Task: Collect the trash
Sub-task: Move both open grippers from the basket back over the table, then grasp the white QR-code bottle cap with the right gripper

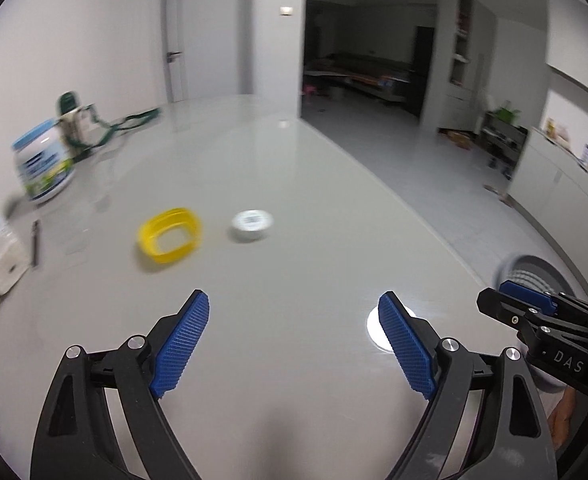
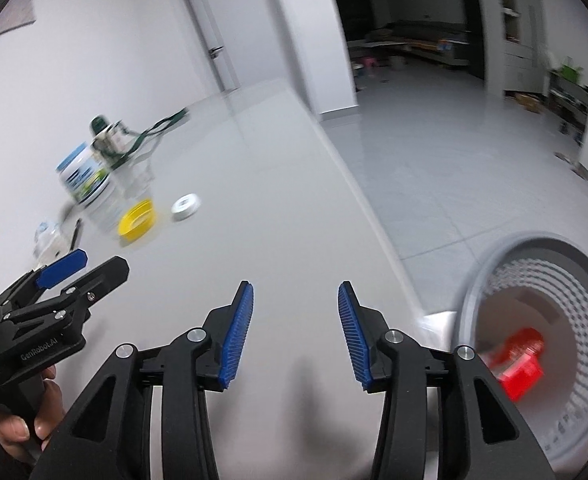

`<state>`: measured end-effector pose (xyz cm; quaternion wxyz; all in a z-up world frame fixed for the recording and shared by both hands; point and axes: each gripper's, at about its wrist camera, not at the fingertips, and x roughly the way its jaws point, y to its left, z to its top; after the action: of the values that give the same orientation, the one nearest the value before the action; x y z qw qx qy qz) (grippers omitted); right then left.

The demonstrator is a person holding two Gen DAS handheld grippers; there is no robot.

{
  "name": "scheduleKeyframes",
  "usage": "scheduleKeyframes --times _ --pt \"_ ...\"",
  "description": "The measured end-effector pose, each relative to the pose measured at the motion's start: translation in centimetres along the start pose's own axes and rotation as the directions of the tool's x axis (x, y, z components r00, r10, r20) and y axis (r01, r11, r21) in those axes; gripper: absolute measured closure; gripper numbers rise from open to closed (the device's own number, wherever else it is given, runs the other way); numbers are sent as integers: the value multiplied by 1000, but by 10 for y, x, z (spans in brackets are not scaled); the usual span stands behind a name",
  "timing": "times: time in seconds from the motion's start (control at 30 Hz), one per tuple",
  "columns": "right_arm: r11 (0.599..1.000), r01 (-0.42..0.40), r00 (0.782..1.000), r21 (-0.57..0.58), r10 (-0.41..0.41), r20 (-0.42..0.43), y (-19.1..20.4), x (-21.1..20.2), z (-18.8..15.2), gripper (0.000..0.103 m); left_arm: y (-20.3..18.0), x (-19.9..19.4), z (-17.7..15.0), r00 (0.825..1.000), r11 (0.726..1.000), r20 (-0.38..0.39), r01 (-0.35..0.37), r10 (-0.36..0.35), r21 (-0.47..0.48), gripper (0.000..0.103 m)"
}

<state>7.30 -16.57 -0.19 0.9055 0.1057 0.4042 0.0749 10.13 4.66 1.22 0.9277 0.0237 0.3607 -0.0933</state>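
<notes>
A yellow ring-shaped lid [image 1: 169, 235] and a small white round cap [image 1: 252, 225] lie on the grey table, ahead of my left gripper [image 1: 294, 308], which is open and empty. Both also show far left in the right wrist view, the yellow lid [image 2: 137, 218] and the white cap [image 2: 185, 207]. My right gripper [image 2: 295, 298] is open and empty above the table's near part. A grey perforated waste basket [image 2: 550, 280] stands off the table's right edge with a red wrapper [image 2: 522, 360] inside. The left gripper [image 2: 73, 272] shows at the left of the right wrist view.
A large white jar with a blue lid [image 1: 43, 160], a green-capped bottle [image 1: 71, 110] with a green strap, a plastic packet [image 1: 1, 252] and a pen [image 1: 35, 242] sit along the table's left side by the wall. The table edge [image 2: 366, 208] runs diagonally at the right.
</notes>
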Motion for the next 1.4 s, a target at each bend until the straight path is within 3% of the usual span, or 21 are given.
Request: scheduleKeyframes --times 0.27,0.43,0.9,1.4 --pt "990 -91 995 -107 85 -58 57 49 20 59 76 4 -8 991 985 -29 -135 133 -103 18" --pt "980 -121 990 -157 108 -87 86 79 30 56 108 8 -11 983 970 -49 -184 178 -162 18" --pt "975 -102 983 -198 69 -168 109 155 73 56 143 37 -3 980 962 -69 -199 189 -190 18" --pt "971 -100 980 -215 59 -192 131 195 96 56 149 39 -8 983 962 -78 -181 168 -204 18"
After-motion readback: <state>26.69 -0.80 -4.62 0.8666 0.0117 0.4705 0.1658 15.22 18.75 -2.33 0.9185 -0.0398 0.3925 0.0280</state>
